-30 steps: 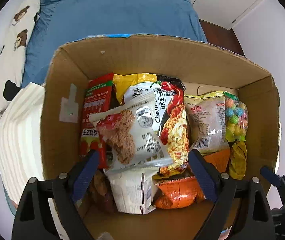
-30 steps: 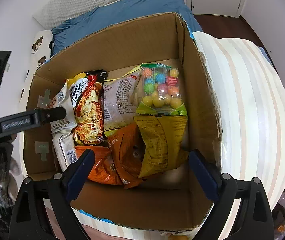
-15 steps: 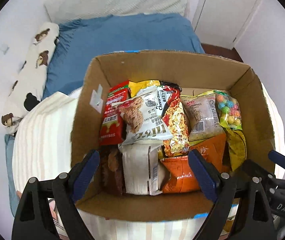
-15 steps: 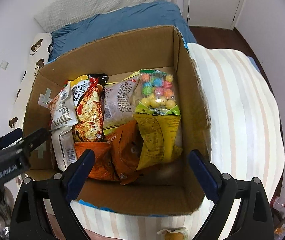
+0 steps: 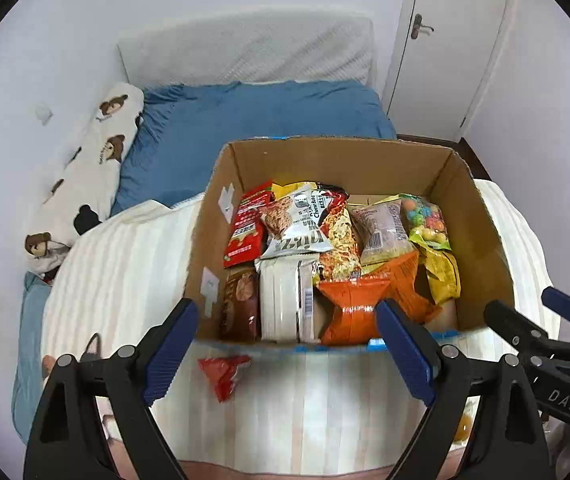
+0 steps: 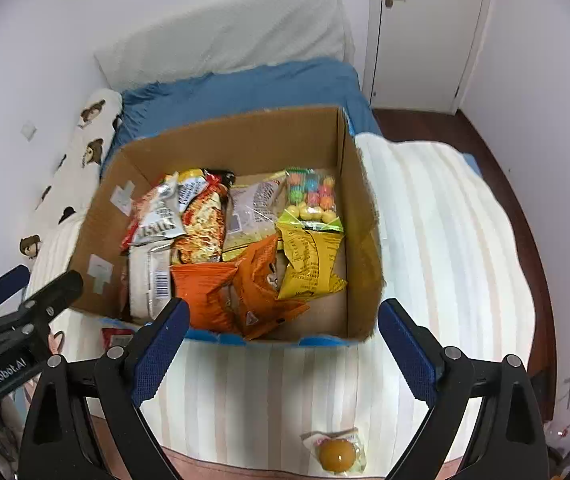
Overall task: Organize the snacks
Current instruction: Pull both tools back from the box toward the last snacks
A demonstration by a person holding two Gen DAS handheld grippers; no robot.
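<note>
Loosely, two snacks are left outside the cardboard box: a red packet on the striped blanket just before it, and a jelly cup nearer. Both are judged light and crinkly, best pinched by an edge. Left gripper and right gripper are seen spread, empty. Box is packed with chip, noodle and candy bags.

A cardboard box sits on a striped blanket with snack packets packed inside it, a bed behind, one small packet lying just before its front wall, and a wrapped sweet nearer still.
</note>
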